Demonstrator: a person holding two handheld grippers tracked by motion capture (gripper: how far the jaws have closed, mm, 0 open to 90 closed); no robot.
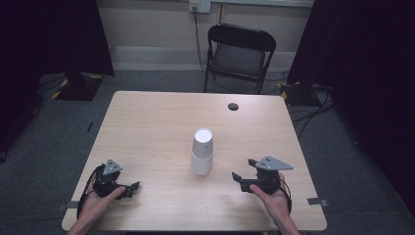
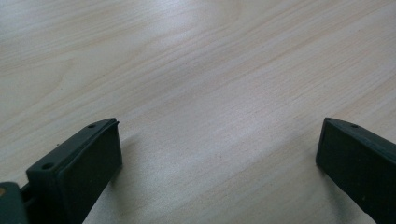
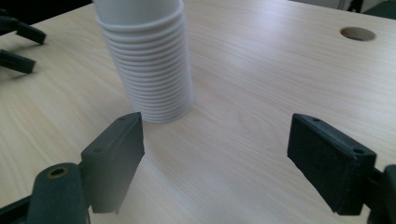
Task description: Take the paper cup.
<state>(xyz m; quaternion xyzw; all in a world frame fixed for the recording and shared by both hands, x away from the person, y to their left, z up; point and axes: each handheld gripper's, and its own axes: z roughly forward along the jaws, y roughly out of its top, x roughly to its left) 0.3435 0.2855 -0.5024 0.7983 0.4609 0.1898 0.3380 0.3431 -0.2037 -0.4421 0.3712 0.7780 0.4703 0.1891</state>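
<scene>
text: none legible; labels: none; brands: none; numbers: none; signs: none in any view

Both grippers are chunky black plastic, the left gripper point(image 1: 131, 187) and right gripper point(image 1: 238, 178) each topped with a grey three-cornered plate. Jaws are flat black blocks with small screw holes along the edge. Bare forearms, no sleeves, and a black cable loops off each one.
</scene>
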